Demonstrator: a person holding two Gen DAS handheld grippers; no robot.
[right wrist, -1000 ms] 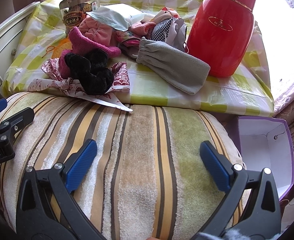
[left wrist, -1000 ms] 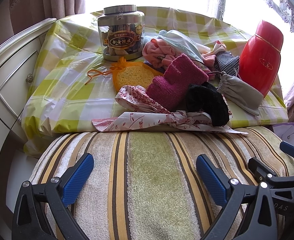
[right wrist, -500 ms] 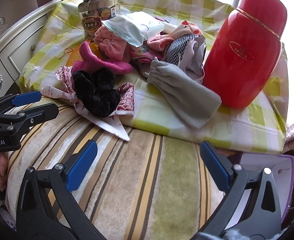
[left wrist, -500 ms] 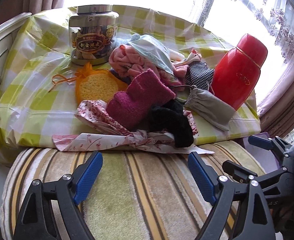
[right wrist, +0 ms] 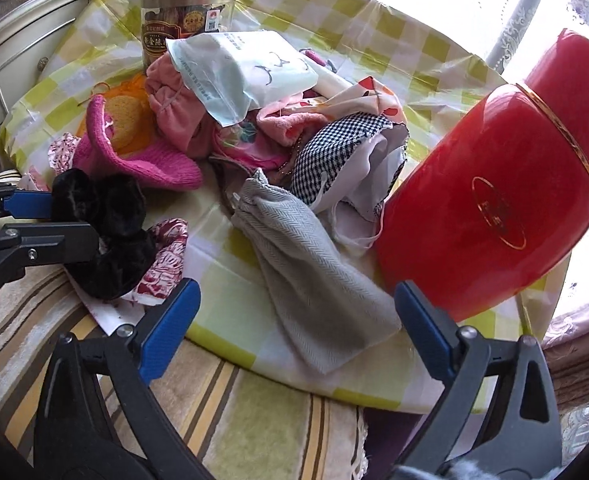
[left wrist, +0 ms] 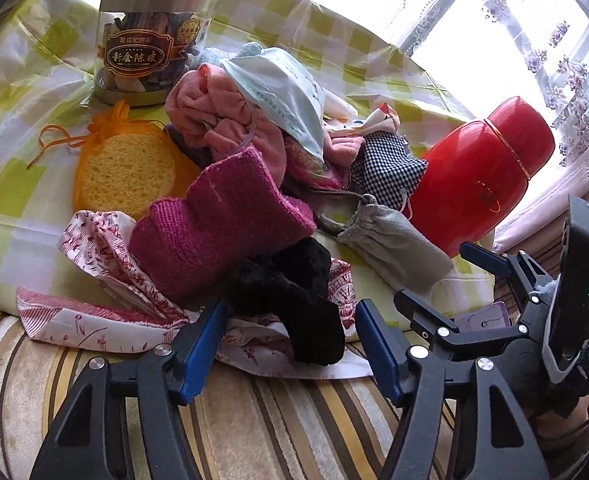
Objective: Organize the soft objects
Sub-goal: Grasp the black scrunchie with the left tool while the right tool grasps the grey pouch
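A heap of soft things lies on the round checked table [left wrist: 10,184]: a black furry piece [left wrist: 294,292], a magenta knit piece [left wrist: 218,220], a red-patterned white cloth [left wrist: 94,316], a grey pouch [left wrist: 394,244], pink cloths [left wrist: 222,120], a checked cloth [left wrist: 382,168]. My left gripper [left wrist: 290,344] is open, its jaws on either side of the black furry piece [right wrist: 106,232]. My right gripper [right wrist: 294,328] is open, its jaws on either side of the near end of the grey pouch [right wrist: 306,268]; it also shows in the left wrist view [left wrist: 446,280].
A red flask [right wrist: 494,184] stands right of the pouch. A jar [left wrist: 150,40] stands at the back, an orange mesh bag with a sponge [left wrist: 122,168] before it. A pale plastic packet [right wrist: 238,72] tops the heap. A striped cushion [left wrist: 254,420] lies below both grippers.
Both grippers have moved forward from over the striped cushion to the table edge, the left up to the black furry piece, the right up to the grey pouch. Both stay open.
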